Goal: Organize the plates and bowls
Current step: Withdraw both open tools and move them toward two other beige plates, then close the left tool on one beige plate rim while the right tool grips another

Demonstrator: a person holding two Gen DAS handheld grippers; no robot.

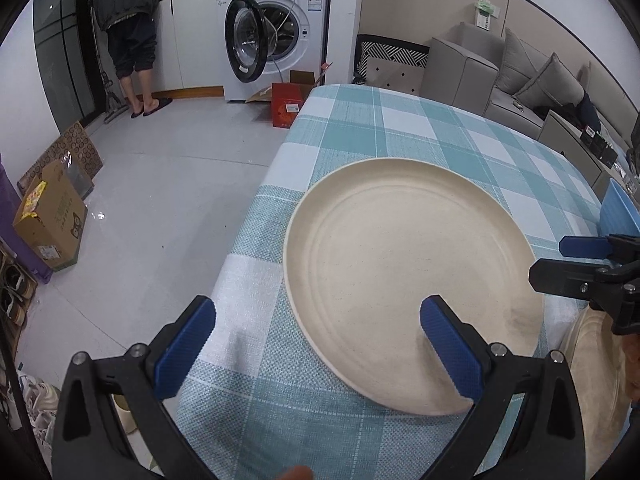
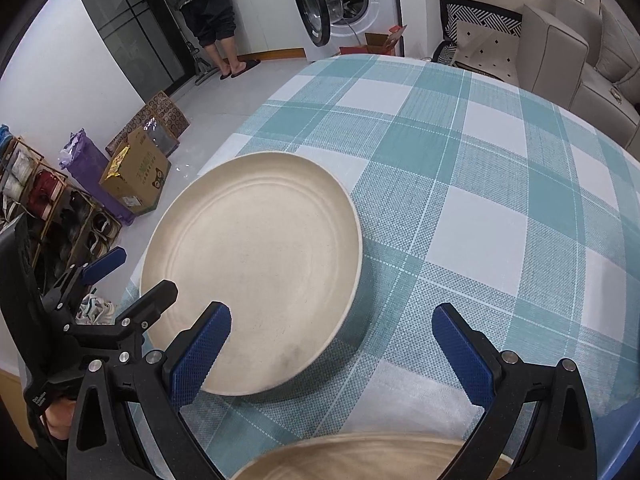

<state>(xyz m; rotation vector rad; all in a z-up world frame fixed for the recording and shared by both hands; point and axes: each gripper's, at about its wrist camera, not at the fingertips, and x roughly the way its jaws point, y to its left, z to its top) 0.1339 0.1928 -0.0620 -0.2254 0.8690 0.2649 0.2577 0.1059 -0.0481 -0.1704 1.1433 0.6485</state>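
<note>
1. Hovering at the tabletop's [image 1: 400, 120] near left corner: left claw [image 1: 316, 354], spread wide and gripping nothing, one blue pad over bare checked cloth, the other over the near rim of the cream plate [image 1: 412, 284].
2. Lying flat near the left edge of the tabletop: that cream plate, empty, its left rim reaching just about to the cloth's edge in the right wrist view.
3. Hanging to the plate's right: right claw [image 2: 332, 354], also spread wide and empty, its left pad over the plate's near rim, its right pad over the cloth.
4. Showing at the near edge, below the right claw: part of a second cream dish [image 2: 360, 460], too blurred and cropped for telling plate from bowl.
5. Peeking in at the far right of the left wrist view: a blue object [image 1: 618, 210], cut off, identity not clear.
</note>
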